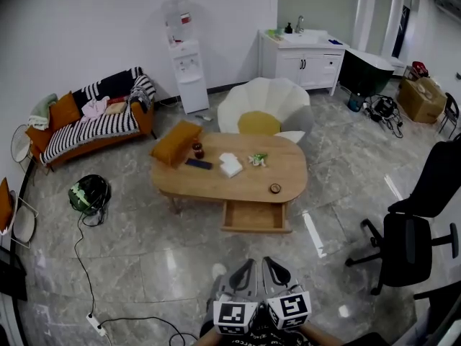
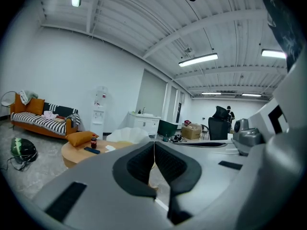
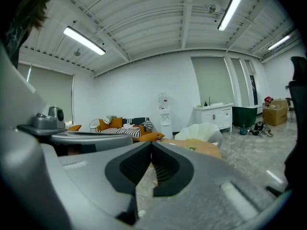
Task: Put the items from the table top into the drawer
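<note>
An oval wooden table (image 1: 238, 186) stands ahead with its drawer (image 1: 254, 217) pulled open toward me. On the top lie an orange cushion (image 1: 175, 143), a small dark bottle (image 1: 197, 150), a dark flat remote (image 1: 199, 163), a white box (image 1: 230, 165), a green-and-white packet (image 1: 258, 159) and a small round thing (image 1: 275, 188). My left gripper (image 1: 245, 265) and right gripper (image 1: 272, 265) hang side by side well short of the table, both shut and empty. The table (image 2: 76, 151) shows at the left of the left gripper view, and the table (image 3: 201, 148) lies beyond the jaws in the right one.
A white-and-yellow flower-shaped chair (image 1: 265, 110) stands behind the table. A striped sofa (image 1: 94, 125) and a water dispenser (image 1: 187, 63) line the far wall. A black office chair (image 1: 414, 222) is at the right. A helmet (image 1: 89, 193) and a cable with power strip (image 1: 95, 324) lie on the floor at left.
</note>
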`<state>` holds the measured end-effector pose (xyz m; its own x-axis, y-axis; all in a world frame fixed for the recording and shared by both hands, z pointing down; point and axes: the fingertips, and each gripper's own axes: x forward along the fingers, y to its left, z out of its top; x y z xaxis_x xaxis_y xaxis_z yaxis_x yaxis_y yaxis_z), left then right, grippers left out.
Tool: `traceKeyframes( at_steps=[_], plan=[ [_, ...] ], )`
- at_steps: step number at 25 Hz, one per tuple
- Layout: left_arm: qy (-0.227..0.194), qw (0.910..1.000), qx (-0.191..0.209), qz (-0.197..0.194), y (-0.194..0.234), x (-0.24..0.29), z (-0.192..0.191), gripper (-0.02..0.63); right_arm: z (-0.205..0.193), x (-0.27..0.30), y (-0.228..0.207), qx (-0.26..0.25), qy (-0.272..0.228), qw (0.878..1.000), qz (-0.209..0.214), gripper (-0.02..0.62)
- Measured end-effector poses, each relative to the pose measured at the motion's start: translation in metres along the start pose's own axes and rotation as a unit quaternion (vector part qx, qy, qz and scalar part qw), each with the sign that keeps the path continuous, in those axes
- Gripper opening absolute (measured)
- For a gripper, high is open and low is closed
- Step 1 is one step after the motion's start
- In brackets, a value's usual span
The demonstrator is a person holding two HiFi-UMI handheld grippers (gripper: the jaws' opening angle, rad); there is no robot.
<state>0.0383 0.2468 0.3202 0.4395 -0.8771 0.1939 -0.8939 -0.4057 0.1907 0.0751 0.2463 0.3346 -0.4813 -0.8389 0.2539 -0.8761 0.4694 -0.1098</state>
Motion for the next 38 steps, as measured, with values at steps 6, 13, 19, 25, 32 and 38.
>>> traceKeyframes(
  at_steps=[6,13,19,25,32,38],
  plan=[
    [0.006,0.9999,0.005,-0.011,0.020,0.031,0.005,0.011,0.007,0.033,-0.012,0.008,0.006,1.000,-0.012,0.004],
    [0.002,0.9992,0.003,-0.040,0.048,0.077,0.022,0.011,0.018,0.082,-0.030,0.010,0.008,0.999,-0.034,0.005],
    [0.010,0.9979,0.012,-0.063,0.079,0.108,0.034,0.011,0.040,0.125,-0.034,0.027,-0.004,0.998,-0.053,0.005],
    [0.018,0.9955,0.012,-0.093,0.107,0.133,0.046,0.011,0.052,0.160,-0.039,0.034,-0.008,0.996,-0.086,0.005],
    [0.023,0.9915,0.017,-0.127,0.140,0.158,0.056,0.011,0.061,0.200,-0.038,0.041,-0.009,0.992,-0.121,0.005],
    [0.031,0.9878,0.028,-0.150,0.155,0.175,0.059,0.011,0.063,0.222,-0.042,0.044,-0.004,0.989,-0.142,0.005]
  ],
)
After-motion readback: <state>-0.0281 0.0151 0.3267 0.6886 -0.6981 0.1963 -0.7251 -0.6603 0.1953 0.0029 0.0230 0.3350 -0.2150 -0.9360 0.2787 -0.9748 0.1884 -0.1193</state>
